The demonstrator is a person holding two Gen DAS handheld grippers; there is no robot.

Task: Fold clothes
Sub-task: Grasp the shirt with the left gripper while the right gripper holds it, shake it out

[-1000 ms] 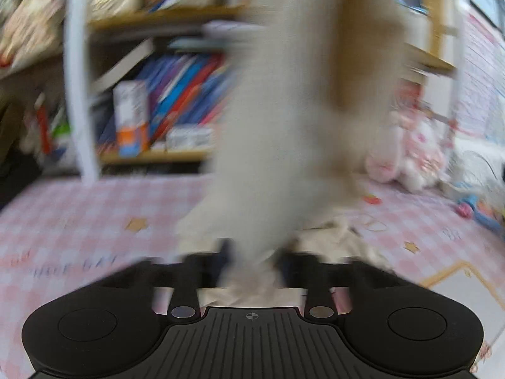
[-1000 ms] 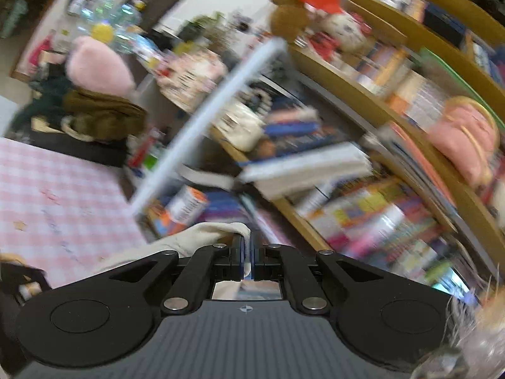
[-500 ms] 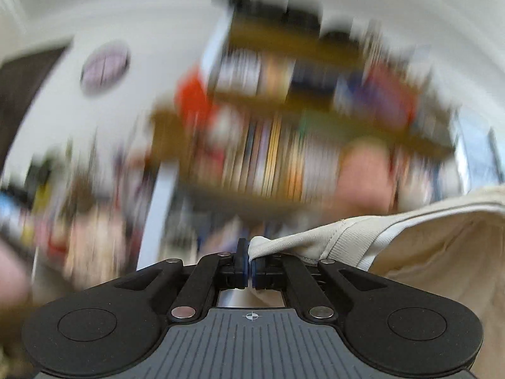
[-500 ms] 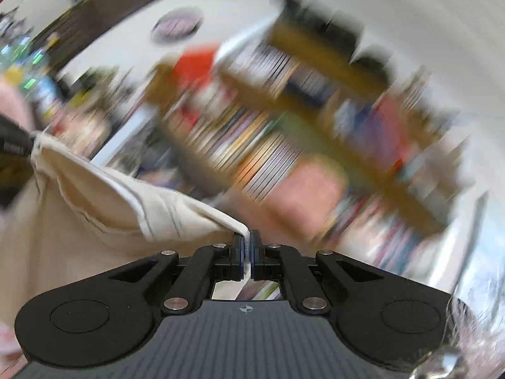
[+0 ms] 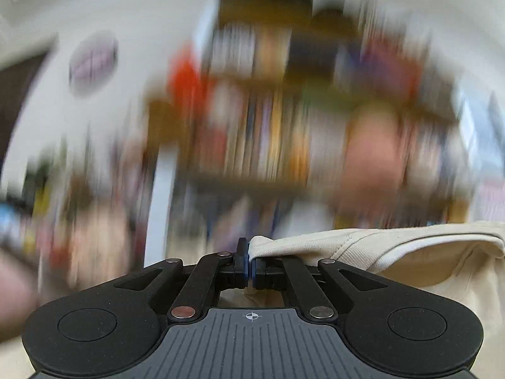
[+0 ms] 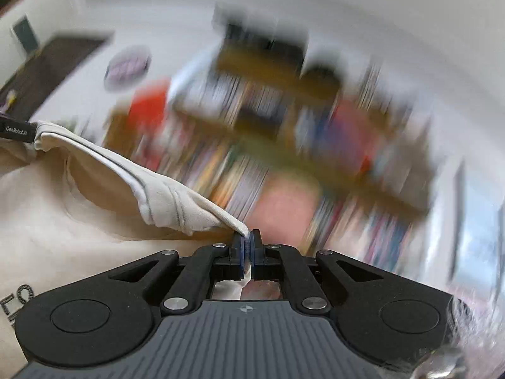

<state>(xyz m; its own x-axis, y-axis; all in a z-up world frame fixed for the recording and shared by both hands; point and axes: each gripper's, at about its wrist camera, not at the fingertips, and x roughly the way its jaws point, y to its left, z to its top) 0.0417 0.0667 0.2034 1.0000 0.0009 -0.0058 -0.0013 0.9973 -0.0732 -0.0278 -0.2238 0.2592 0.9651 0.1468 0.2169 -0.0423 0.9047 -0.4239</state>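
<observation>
A cream garment (image 5: 394, 252) with a ribbed neckband hangs stretched between my two grippers, held up in the air. My left gripper (image 5: 250, 260) is shut on one end of the neckband, and the cloth runs off to the right. My right gripper (image 6: 247, 246) is shut on the other end (image 6: 164, 199), and the cloth runs left to the left gripper's tip (image 6: 19, 132). Dark printed letters (image 6: 19, 300) show on the garment body at the lower left of the right wrist view. The table is out of view.
Both cameras point upward at a blurred wooden bookshelf (image 5: 277, 145) full of books, also in the right wrist view (image 6: 284, 145). A round wall clock (image 5: 93, 60) hangs on the white wall to its left. A pink soft shape (image 6: 284, 211) sits on a shelf.
Both grippers have swung up from the table with the garment. The neckband has spread wider between them. The cameras now face the upper shelves and ceiling, and the view is motion-blurred.
</observation>
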